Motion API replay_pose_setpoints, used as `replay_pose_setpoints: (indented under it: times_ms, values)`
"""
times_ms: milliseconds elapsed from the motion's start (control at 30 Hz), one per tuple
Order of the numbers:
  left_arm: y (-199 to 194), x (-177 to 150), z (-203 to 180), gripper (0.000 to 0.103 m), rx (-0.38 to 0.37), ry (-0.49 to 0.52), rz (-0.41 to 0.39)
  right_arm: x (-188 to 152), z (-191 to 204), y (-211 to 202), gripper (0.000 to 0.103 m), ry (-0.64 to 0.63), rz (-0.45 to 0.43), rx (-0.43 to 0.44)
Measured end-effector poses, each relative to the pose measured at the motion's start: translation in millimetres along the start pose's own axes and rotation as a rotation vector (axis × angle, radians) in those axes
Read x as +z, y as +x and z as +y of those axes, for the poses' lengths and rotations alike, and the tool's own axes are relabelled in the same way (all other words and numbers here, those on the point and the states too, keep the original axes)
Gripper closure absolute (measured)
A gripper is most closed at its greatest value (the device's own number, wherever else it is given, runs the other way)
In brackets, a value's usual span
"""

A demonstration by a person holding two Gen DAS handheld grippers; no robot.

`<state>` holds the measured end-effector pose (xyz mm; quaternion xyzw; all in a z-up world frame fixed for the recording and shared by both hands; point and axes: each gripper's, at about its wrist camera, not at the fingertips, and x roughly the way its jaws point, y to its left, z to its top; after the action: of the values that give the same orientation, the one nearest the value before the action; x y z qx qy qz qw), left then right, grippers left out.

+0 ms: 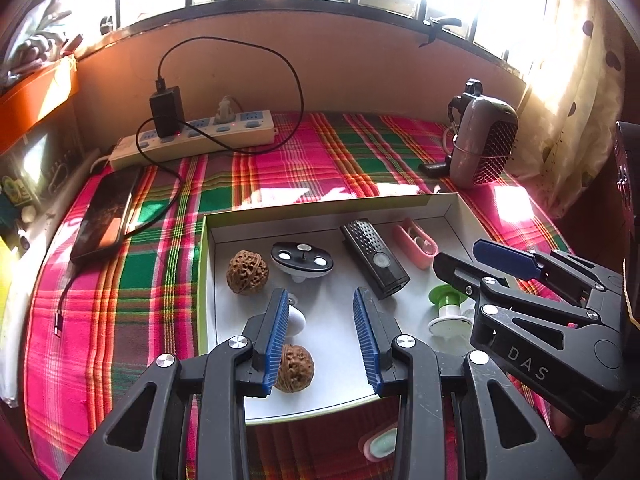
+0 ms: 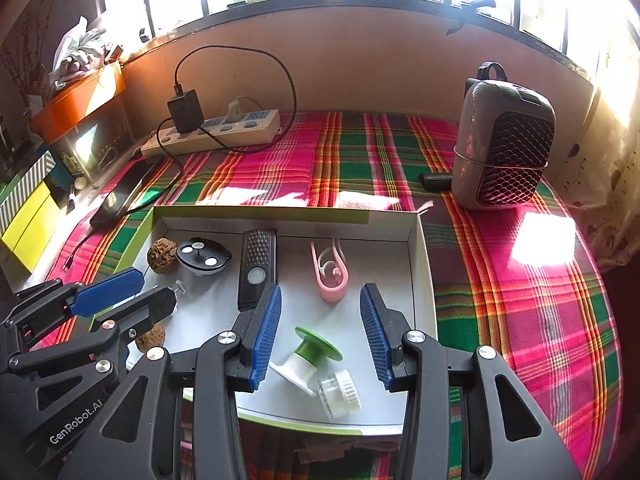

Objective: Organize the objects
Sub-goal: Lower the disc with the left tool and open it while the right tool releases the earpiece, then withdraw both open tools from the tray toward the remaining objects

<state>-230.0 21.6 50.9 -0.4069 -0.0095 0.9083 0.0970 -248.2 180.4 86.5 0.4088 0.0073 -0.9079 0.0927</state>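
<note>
Shallow box (image 2: 422, 264) on the plaid cloth (image 2: 520, 280), already filled: two walnuts, black disc, black remote (image 2: 256, 268), pink clip (image 2: 330, 276), green-and-white spool (image 2: 314, 354), small clear jar (image 2: 340, 396). Both tools above its near edge, angled down into it. Left gripper (image 1: 322, 332): jaws spread, nothing between the pads, near walnut (image 1: 294, 368) just beside the left pad and partly behind it. Right gripper (image 2: 320, 336): jaws likewise spread and empty, spool lying tipped directly below the gap, its long axis slanting from the green flange at upper right toward the white end at lower left (so roughly crosswise to the pads, a fair line for a pinch). Right hand clearly the nearer to the spool and jar; left the nearer to the walnuts. Probably little left to sort, though one pale oval thing (image 1: 378, 446) still outside, just before the box's near rim.
</note>
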Motion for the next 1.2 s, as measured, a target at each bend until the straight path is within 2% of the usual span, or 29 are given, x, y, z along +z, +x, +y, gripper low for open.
replay_pose_setpoints:
  times_ms: [167,667,867,1200]
  values:
    - [-11,-8,-4,0.071,0.024,0.009,-0.017,-6,0,-10,0.060,0.009,-0.012,0.005]
    - [-34,-40,-12,0.071,0.027,0.025,-0.036,-33,-4,-35,0.060,0.027,-0.030,-0.019]
    - [-41,-51,-19,0.071,0.014,0.052,-0.042,-45,-7,-42,0.060,0.038,-0.029,-0.028]
    - [-43,-66,-16,0.071,-0.026,0.044,-0.021,-66,-16,-50,0.060,0.057,-0.011,-0.057]
